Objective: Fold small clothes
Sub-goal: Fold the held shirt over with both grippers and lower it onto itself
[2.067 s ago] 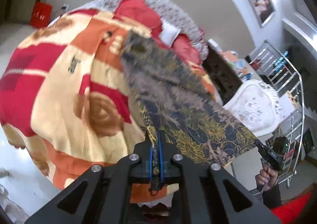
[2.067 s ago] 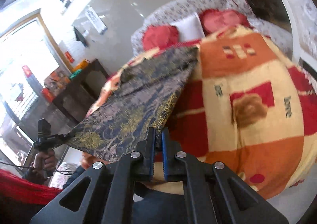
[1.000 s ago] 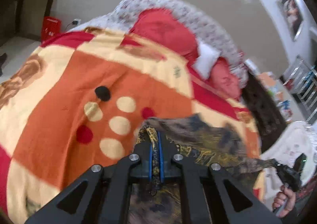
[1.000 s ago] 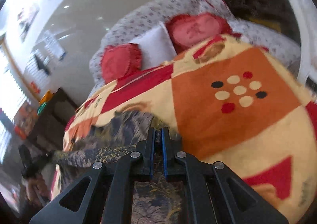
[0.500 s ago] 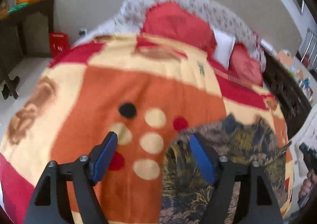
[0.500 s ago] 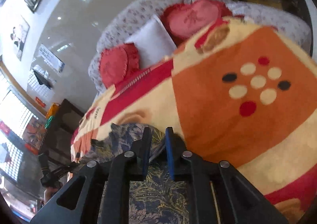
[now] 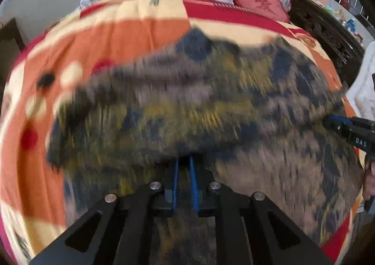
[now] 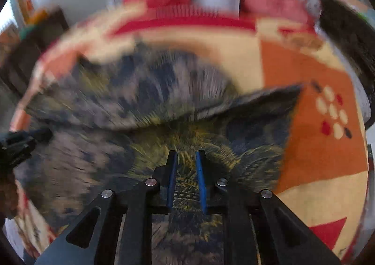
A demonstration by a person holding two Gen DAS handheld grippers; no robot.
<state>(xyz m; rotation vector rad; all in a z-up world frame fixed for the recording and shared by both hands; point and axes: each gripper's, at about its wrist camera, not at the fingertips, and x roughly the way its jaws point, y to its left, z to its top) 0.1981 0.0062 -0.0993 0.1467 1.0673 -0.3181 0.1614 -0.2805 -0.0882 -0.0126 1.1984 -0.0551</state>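
Both grippers, left (image 7: 184,171) and right (image 8: 186,166), hover narrowly parted, empty, over the patterned garment (image 7: 211,105) on the blanket (image 7: 140,28); regrasping an edge comes next.

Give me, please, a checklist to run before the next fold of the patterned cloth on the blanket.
1. Patterned cloth lies on the blanket: ok.
2. One layer is folded over: ok, a fold edge shows in the right view.
3. Left claw grips the cloth: cannot tell, pads nearly together, picture blurred.
4. Right claw is open: ok, pads apart.
5. Cloth smooth, corners aligned: cannot tell, both views blurred.
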